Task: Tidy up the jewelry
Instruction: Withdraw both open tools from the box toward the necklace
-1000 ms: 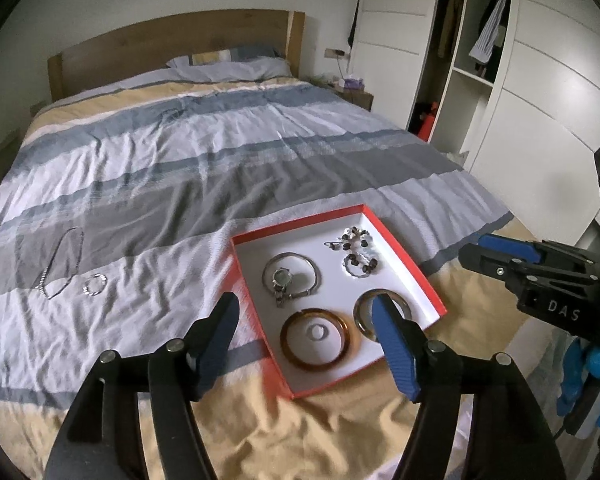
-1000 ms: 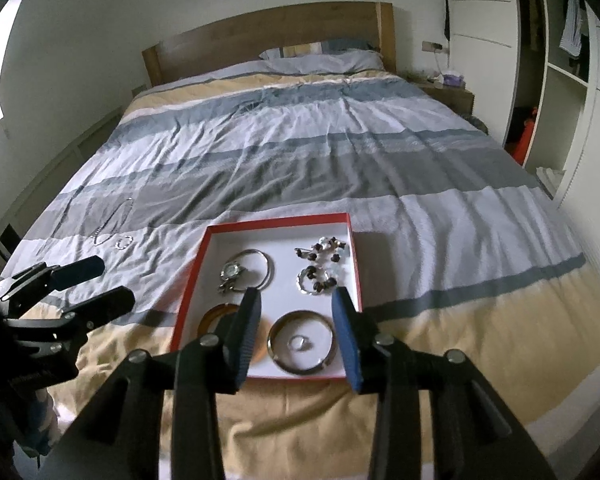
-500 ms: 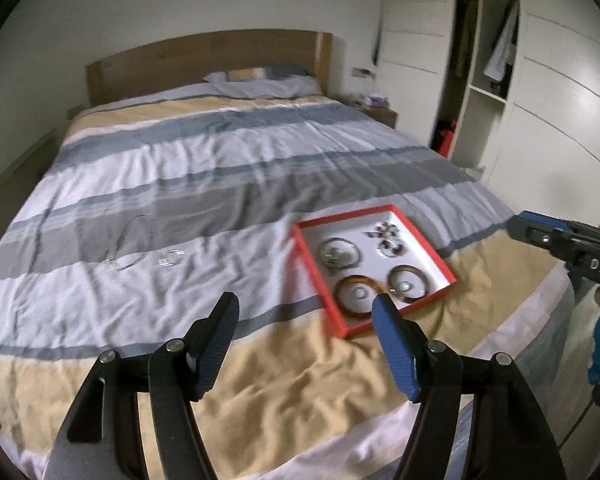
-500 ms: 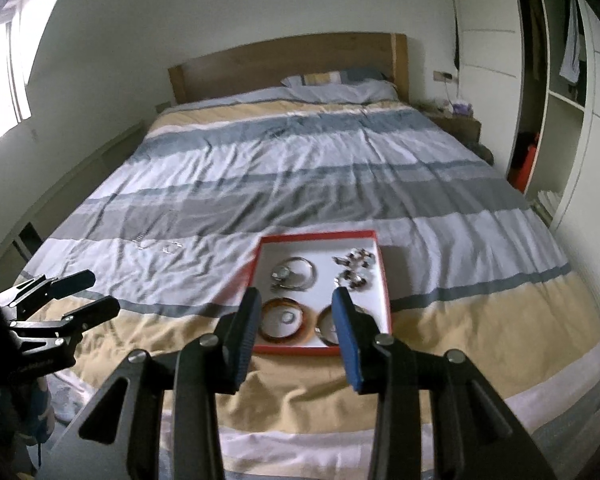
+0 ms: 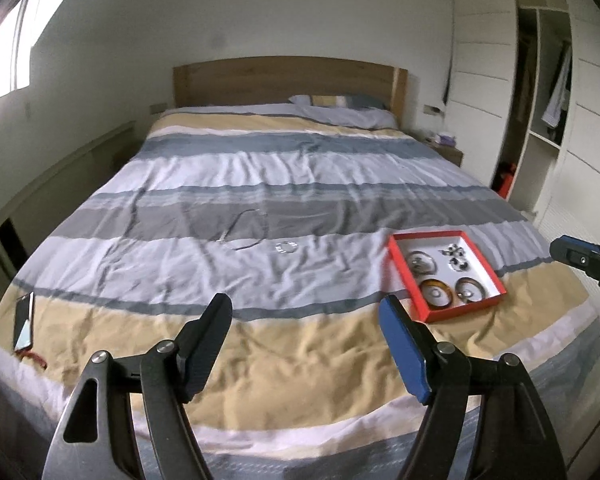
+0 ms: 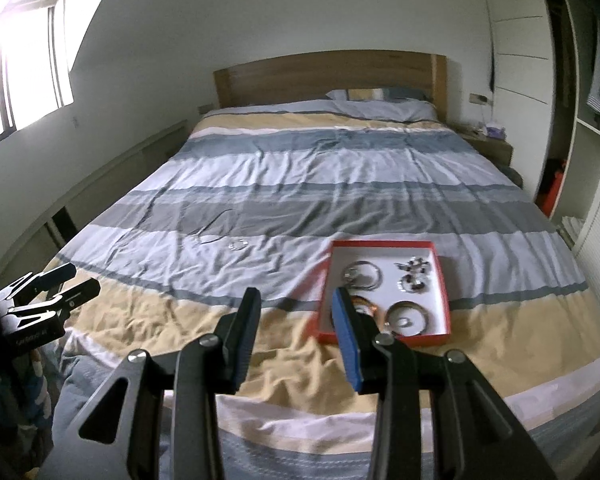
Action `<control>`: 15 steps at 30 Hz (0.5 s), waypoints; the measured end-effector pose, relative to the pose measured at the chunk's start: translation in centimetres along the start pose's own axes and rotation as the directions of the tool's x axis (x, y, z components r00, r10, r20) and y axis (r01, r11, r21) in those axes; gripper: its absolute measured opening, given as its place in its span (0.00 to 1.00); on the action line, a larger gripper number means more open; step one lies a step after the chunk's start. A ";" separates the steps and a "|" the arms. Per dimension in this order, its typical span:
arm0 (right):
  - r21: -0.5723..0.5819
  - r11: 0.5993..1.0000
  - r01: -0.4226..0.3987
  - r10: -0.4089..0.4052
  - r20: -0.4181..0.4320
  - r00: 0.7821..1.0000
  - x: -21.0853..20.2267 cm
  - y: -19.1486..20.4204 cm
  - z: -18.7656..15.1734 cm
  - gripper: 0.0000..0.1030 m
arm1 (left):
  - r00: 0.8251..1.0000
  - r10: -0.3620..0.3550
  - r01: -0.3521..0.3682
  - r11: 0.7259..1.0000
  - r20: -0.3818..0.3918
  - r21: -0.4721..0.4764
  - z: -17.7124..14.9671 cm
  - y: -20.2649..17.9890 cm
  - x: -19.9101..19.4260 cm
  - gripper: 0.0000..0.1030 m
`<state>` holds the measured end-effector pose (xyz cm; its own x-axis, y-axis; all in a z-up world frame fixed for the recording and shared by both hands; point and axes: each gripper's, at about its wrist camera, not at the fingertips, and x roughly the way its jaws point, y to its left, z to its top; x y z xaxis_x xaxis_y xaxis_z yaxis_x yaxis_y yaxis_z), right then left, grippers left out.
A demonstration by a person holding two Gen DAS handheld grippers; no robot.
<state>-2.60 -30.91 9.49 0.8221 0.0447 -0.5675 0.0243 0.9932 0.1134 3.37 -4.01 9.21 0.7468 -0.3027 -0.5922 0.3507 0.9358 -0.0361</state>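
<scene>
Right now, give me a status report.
Left gripper and right gripper open, empty. Red box holds bangles; necklace and small bracelet loose on bedspread. Nothing blocking.

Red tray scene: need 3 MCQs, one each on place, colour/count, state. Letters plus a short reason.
1. Where does the loose chain necklace lie?
A. inside the tray
B. on the duvet, outside the tray
C. on the nightstand

2. What colour is the inside floor of the red tray?
A. white
B. black
C. yellow

3. How is the left gripper?
A. shut on a bangle
B. shut and empty
C. open and empty

Answers:
1 B: the necklace sits on the grey and white stripes of the duvet, with a small silver ring beside it, both apart from the tray.
2 A: the tray's rim is red, but the floor under the bangles is white.
3 C: its jaws stand wide apart with only bedding seen between them; the right gripper also holds nothing.
</scene>
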 end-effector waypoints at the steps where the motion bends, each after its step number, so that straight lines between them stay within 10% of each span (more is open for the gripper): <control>1: -0.005 1.000 -0.005 0.005 -0.002 1.000 0.2 0.5 0.0 0.34 | 1.000 0.006 -0.006 1.000 0.000 -0.011 -0.3 0.7 -0.2 0.73; 15: -0.037 0.992 -0.120 0.115 -0.127 0.985 11.3 3.9 -0.2 0.46 | 0.992 0.037 -0.053 0.990 -0.123 -0.130 -2.9 9.0 6.4 0.82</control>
<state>6.65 -26.46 3.34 0.7405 0.1716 -0.6498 -0.0958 0.9839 0.1507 9.64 3.03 2.73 0.6841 -0.2433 -0.6876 0.2343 0.9661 -0.1088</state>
